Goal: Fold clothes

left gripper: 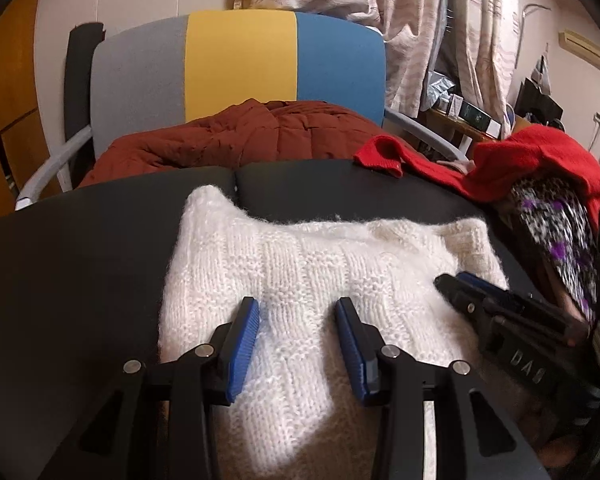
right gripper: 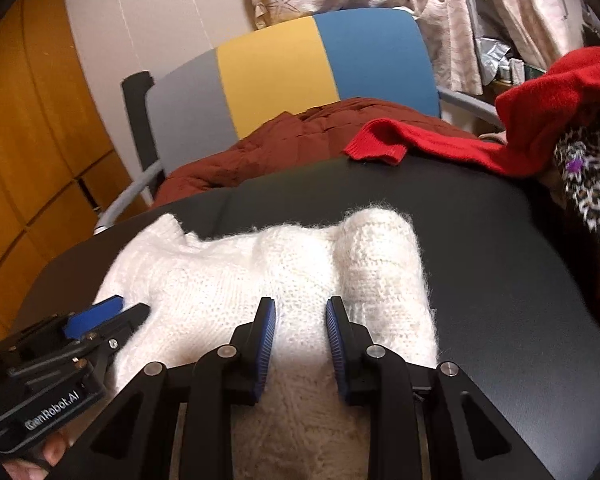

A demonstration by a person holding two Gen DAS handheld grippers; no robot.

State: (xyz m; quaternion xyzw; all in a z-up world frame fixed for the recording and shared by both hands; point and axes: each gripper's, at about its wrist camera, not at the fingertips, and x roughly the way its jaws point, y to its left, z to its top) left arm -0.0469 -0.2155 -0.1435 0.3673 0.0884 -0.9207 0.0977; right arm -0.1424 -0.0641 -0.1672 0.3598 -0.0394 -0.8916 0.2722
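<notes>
A white knitted sweater (left gripper: pixel 320 272) lies folded on the dark table (left gripper: pixel 80 260); it also shows in the right wrist view (right gripper: pixel 260 276). My left gripper (left gripper: pixel 298 308) is open, its blue pads apart just above the sweater's near left part. My right gripper (right gripper: pixel 300 306) is open over the sweater's near right part, beside a folded ridge of knit (right gripper: pixel 380 256). The right gripper shows from the side in the left wrist view (left gripper: pixel 460 284), and the left gripper shows at the left in the right wrist view (right gripper: pixel 112 312). Neither holds fabric.
A red sweater (left gripper: pixel 500 160) and a leopard-print garment (left gripper: pixel 560 232) are piled at the table's right edge. Behind the table stands a grey, yellow and blue chair (left gripper: pixel 240 68) with a rust quilted jacket (left gripper: pixel 228 140). Curtains (left gripper: pixel 420 40) hang behind.
</notes>
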